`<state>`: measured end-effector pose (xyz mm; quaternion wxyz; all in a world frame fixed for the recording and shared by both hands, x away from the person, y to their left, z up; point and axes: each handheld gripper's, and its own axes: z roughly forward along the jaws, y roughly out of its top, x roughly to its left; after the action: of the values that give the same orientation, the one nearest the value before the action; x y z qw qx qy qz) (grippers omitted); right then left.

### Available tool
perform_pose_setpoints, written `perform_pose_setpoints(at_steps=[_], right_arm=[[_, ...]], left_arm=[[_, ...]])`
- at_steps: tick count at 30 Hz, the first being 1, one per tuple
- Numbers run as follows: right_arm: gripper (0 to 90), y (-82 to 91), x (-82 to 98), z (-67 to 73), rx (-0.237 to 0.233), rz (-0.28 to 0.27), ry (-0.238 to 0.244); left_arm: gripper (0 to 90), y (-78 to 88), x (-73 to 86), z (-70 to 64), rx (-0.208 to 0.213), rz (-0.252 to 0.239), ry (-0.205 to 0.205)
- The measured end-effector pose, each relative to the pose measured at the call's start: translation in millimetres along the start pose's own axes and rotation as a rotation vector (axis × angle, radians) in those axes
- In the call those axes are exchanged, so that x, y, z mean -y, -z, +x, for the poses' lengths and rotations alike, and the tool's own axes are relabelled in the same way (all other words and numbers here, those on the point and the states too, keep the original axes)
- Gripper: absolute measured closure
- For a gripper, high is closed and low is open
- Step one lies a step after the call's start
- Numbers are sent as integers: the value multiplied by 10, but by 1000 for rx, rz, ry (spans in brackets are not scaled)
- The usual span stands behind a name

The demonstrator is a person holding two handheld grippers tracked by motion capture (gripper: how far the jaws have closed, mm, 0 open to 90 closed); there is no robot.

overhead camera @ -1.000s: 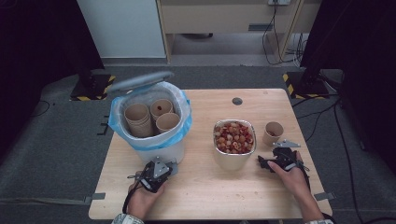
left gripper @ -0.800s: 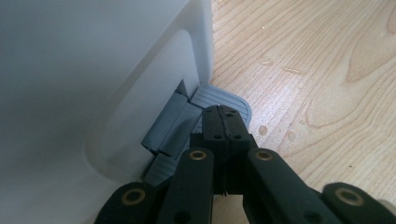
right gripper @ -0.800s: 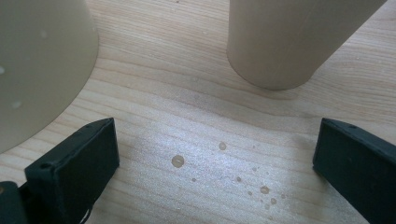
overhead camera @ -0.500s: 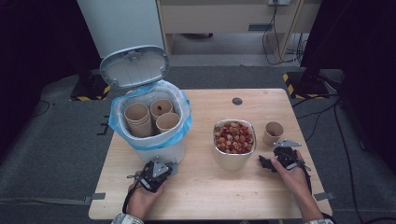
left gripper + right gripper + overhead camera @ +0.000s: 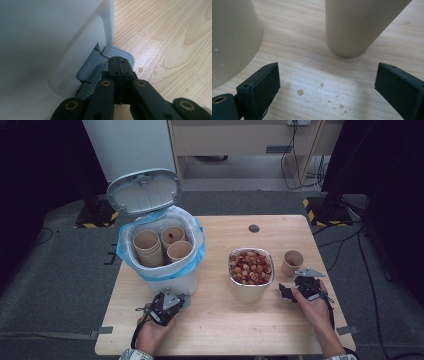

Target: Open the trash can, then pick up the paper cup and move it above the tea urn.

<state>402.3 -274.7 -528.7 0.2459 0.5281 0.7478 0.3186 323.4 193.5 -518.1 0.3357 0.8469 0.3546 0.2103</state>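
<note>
A white pedal bin (image 5: 172, 281) with a blue liner stands on the left of the table, its grey lid (image 5: 144, 191) swung up. Several paper cups (image 5: 147, 245) stand inside it. My left gripper (image 5: 181, 300) (image 5: 120, 62) is shut with nothing between its jaws, its tips pressing on the bin's grey pedal (image 5: 115, 51). At the right, my right gripper (image 5: 292, 282) (image 5: 327, 85) is open and low over the wood. Its jaws have just been closing a little, with nothing between them. A single paper cup (image 5: 292, 261) (image 5: 359, 27) stands just beyond its tips.
A metal bowl (image 5: 247, 292) (image 5: 229, 37) of red and pale pieces (image 5: 250, 266) sits mid-table, left of the right gripper. Small water drops dot the wooden table (image 5: 240, 330). A dark round cap (image 5: 254, 228) lies near the far edge.
The bin's lid has swung from tilted low over the opening to fully raised. Both hands have stayed where they were.
</note>
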Motion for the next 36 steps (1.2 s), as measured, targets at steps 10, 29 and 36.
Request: perform_pose_setpoints(at_steps=[10, 29, 36], right_arm=[[68, 49, -28, -58, 6, -7, 1], [46, 170, -177, -193, -3, -75, -40], [44, 161, -238, -209, -17, -98, -52]], left_arm=[[900, -1, -8, -2, -3, 6, 0], [900, -3, -6, -7, -4, 3, -3], [899, -2, -3, -3, -2, 1, 0]])
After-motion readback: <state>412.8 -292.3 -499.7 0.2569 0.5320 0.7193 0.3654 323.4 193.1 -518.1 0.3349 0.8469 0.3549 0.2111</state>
